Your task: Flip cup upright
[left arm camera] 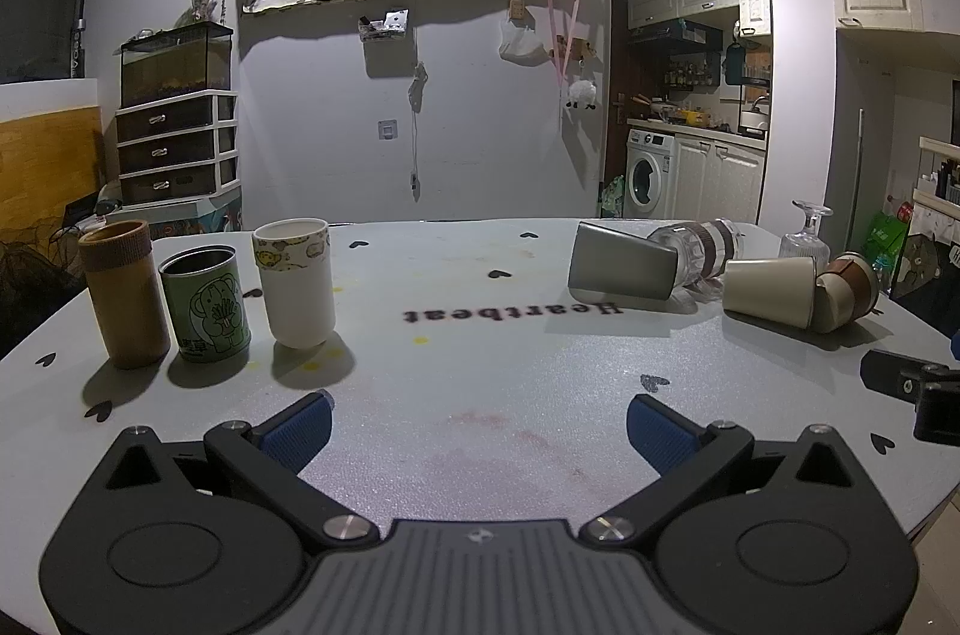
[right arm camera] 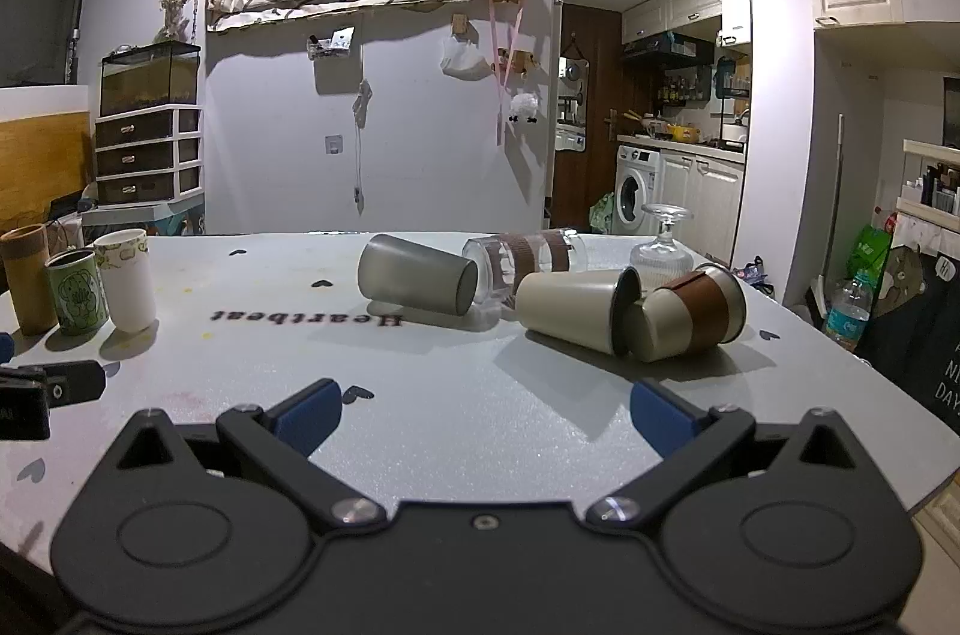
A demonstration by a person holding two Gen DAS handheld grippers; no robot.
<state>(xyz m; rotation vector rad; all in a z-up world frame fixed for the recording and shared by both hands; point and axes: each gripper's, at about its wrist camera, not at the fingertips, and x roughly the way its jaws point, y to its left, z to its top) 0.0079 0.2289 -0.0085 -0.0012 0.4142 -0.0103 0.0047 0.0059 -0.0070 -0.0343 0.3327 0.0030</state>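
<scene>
While both the left gripper (left arm camera: 478,425) and right gripper (right arm camera: 485,412) hover spread and empty over the grey tabletop (right arm camera: 420,395), no cup is grasped yet, so the next move probably calls for the right reaching the nearest tipped cream cylindrical cup (right arm camera: 570,308) lying right of centre

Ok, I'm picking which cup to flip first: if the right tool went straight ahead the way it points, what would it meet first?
Probably the gray cup lying on its side; bare table lies before it. The cream cup sits just right of that line, so depth makes this uncertain.
</scene>
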